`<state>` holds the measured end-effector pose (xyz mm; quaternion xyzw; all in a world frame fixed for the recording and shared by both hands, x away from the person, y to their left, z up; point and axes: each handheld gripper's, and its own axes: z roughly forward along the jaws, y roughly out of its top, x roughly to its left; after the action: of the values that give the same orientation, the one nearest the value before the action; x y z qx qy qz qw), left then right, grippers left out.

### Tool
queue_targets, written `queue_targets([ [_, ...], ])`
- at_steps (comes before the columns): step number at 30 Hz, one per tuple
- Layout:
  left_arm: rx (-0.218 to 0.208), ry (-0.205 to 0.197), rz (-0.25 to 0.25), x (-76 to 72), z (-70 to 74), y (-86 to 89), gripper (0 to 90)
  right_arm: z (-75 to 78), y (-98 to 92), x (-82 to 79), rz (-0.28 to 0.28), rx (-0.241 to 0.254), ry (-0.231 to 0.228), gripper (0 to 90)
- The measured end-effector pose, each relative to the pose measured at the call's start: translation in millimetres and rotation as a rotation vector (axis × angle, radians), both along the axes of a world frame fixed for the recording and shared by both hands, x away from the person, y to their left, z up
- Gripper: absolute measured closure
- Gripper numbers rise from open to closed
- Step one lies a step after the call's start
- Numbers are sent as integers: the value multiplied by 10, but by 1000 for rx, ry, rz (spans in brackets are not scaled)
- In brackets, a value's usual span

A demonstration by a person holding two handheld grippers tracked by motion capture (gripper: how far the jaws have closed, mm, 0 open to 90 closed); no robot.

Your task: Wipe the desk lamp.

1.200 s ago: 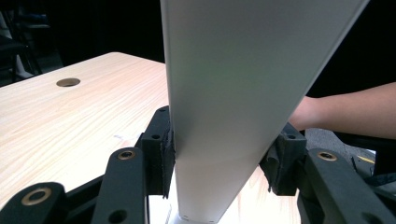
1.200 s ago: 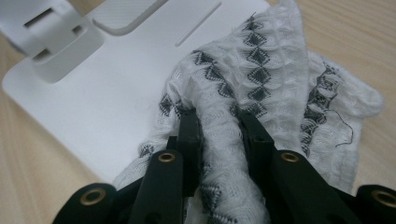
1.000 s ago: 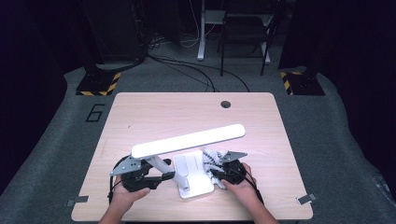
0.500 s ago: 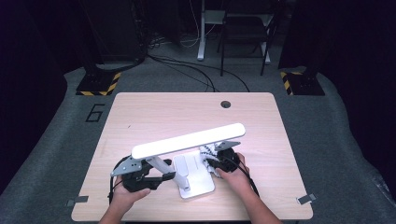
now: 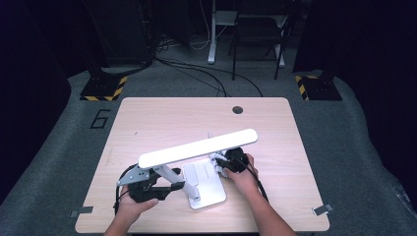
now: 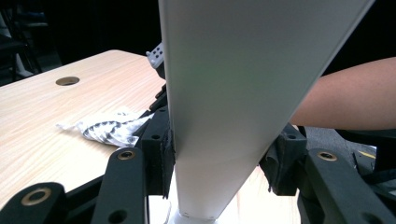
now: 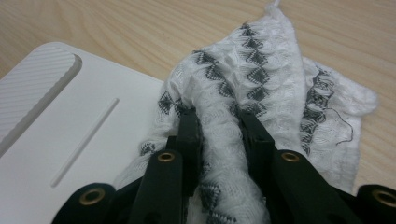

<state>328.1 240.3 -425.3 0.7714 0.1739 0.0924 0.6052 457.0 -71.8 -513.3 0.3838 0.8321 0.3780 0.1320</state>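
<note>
Near the desk's front edge, the patterned cloth (image 7: 261, 93) lies half over the white lamp base (image 7: 70, 140), pinched in the right gripper's (image 7: 219, 123) nearly closed fingers. The left gripper (image 6: 217, 156) clamps the lamp arm (image 6: 233, 93), fingers half open. A snagged cloth could drag the base.

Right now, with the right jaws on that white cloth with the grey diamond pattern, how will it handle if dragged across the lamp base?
The white cloth with the grey diamond pattern is bunched and folded, so probably floppy and light. It likely slides easily over the smooth white lamp base.
</note>
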Motion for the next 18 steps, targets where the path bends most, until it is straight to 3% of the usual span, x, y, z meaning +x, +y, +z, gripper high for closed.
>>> queue_targets([
  [13, -1, 12, -54, 100, 13, -4, 518, 99, -180, -31, -11, -8, 5, 728],
  [18, -1, 16, -53, 131, 15, -7, 518, 111, -188, -3, -16, -5, 10, 728],
])
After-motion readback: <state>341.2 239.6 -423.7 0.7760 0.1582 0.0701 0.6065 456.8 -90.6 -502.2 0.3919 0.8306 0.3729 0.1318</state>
